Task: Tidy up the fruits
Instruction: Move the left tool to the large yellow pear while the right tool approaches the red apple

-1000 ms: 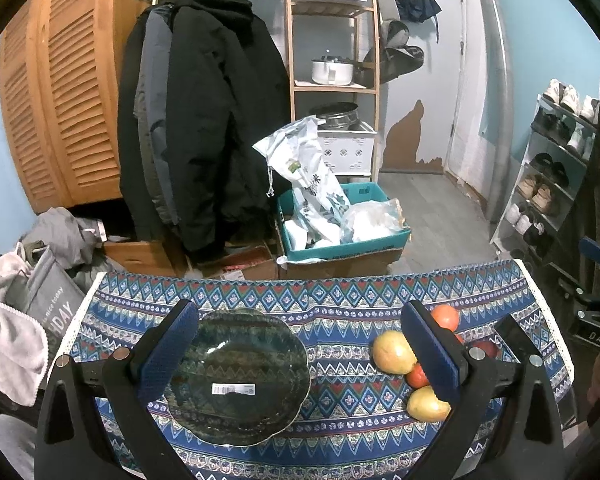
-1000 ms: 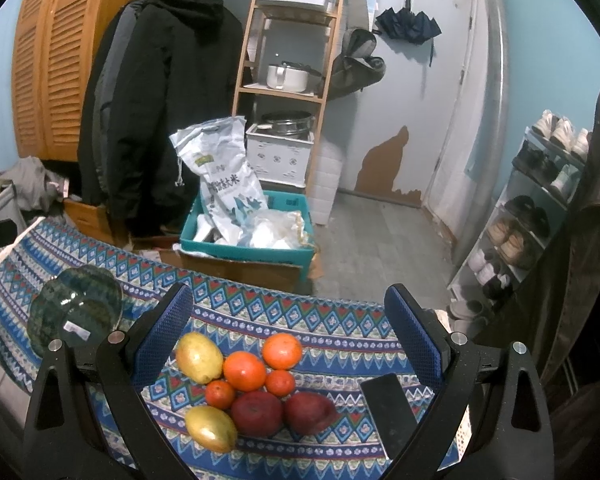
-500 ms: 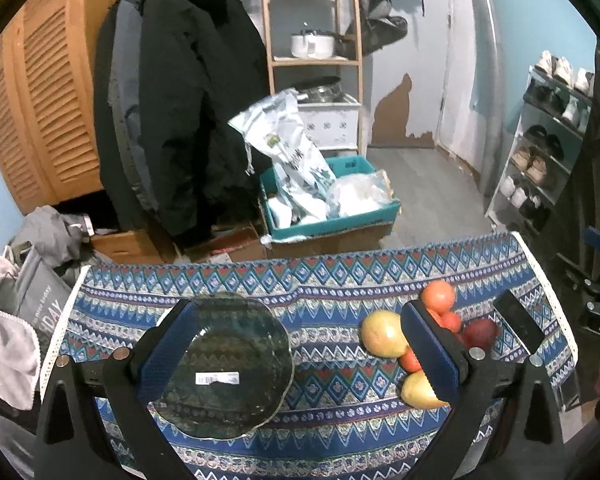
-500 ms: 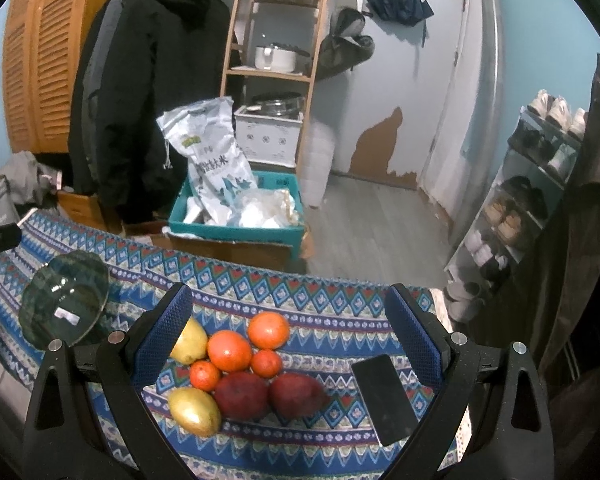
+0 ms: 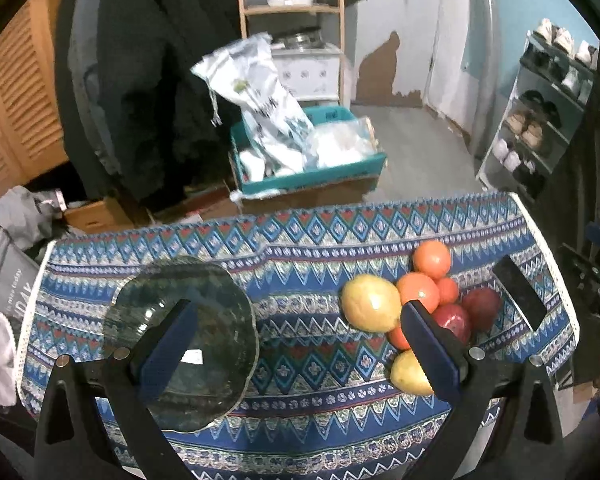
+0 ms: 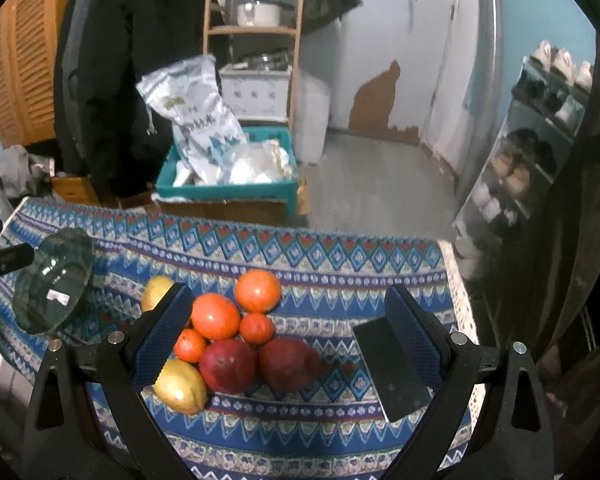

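Note:
A pile of fruit lies on the patterned blue tablecloth (image 6: 340,272): several oranges (image 6: 215,316), two yellow mangoes (image 6: 180,390) and two dark red fruits (image 6: 228,366). The pile shows at the right of the left wrist view, with a yellow mango (image 5: 370,302) nearest. A dark glass plate (image 5: 180,344) lies on the cloth's left; it also shows in the right wrist view (image 6: 52,284). My left gripper (image 5: 298,348) is open and empty, hovering between plate and fruit. My right gripper (image 6: 288,334) is open and empty above the fruit pile.
A black phone (image 6: 388,368) lies on the cloth right of the fruit. Beyond the table's far edge stand a teal crate with bags (image 6: 228,176), hanging coats (image 6: 116,72), a wooden shelf (image 6: 256,32) and a shoe rack (image 6: 540,128).
Both grippers have moved forward and tilted down toward the table, so plate and fruit appear larger and closer. Both jaws stay open.

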Demonstrator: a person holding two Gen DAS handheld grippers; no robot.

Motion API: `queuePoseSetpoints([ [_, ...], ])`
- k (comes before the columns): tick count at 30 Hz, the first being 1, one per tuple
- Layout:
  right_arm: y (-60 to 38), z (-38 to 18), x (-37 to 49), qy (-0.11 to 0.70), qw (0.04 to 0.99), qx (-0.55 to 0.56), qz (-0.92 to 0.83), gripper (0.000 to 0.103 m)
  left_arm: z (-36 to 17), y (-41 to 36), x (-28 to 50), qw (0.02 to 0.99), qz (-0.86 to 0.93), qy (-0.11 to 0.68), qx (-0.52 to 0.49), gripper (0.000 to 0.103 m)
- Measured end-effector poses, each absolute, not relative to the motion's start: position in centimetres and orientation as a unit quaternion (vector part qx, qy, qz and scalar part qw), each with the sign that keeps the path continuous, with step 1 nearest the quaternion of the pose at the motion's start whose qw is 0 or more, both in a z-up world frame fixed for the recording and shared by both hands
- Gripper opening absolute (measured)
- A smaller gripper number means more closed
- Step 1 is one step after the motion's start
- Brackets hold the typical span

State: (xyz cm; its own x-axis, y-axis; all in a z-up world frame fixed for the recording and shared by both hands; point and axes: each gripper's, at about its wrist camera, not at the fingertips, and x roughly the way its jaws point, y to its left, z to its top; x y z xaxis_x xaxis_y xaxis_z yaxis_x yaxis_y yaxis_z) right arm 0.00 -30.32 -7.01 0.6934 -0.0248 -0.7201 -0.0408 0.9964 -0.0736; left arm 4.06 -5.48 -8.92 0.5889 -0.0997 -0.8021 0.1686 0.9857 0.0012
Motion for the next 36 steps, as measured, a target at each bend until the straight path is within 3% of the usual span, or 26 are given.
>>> queuePoseSetpoints([
  [21, -34.1, -18.5, 4.0, 0.540, 0.842, -0.004, -0.007, 0.095, -18.0, -9.5, 8.4, 0.841, -0.095, 0.531, 0.035, 0.101],
  [36, -34.6, -23.7, 5.5, 0.585, 0.809, 0.062, 0.019, 0.093, -22.0, -11.8, 10.9, 0.819, -0.109, 0.561, 0.037, 0.101],
])
